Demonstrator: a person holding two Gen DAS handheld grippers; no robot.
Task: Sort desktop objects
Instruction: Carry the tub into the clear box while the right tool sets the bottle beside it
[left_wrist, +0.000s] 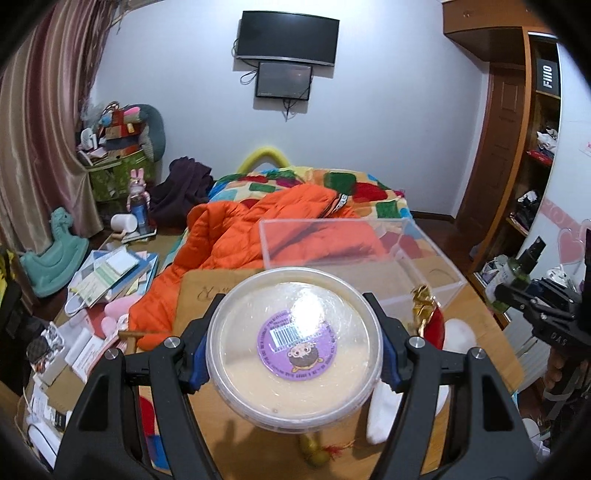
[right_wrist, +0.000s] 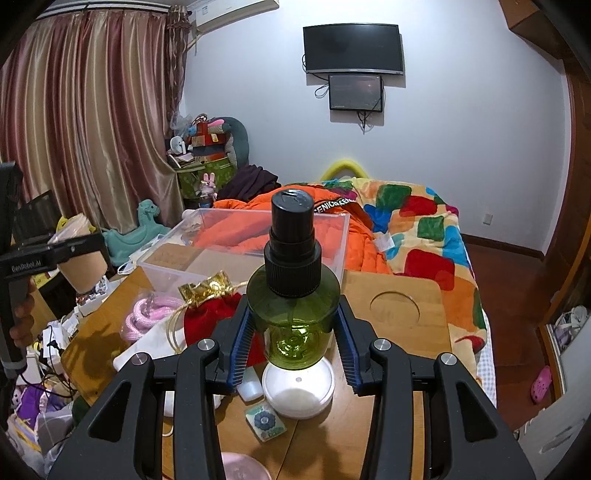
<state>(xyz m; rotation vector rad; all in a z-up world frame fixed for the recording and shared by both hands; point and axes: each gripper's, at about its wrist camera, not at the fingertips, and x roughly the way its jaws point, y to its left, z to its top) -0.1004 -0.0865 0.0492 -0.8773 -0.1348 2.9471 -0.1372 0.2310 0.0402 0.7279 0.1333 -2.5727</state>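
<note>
My left gripper (left_wrist: 293, 350) is shut on a round cream-coloured tub (left_wrist: 293, 347) with a purple barcode sticker, held above the wooden desk (left_wrist: 207, 288). My right gripper (right_wrist: 293, 325) is shut on a green spray bottle (right_wrist: 293, 306) with a black pump cap, held upright above the desk; the bottle also shows at the right of the left wrist view (left_wrist: 517, 269). A clear plastic box (left_wrist: 354, 251) stands open at the desk's far side, also seen in the right wrist view (right_wrist: 258, 236).
On the desk lie a red pouch with gold trim (right_wrist: 210, 310), pink cord (right_wrist: 147, 314), a white round case (right_wrist: 299, 387), a small white bottle (right_wrist: 251, 384) and a flowered packet (right_wrist: 266, 421). A bed with an orange jacket (left_wrist: 236, 236) lies beyond.
</note>
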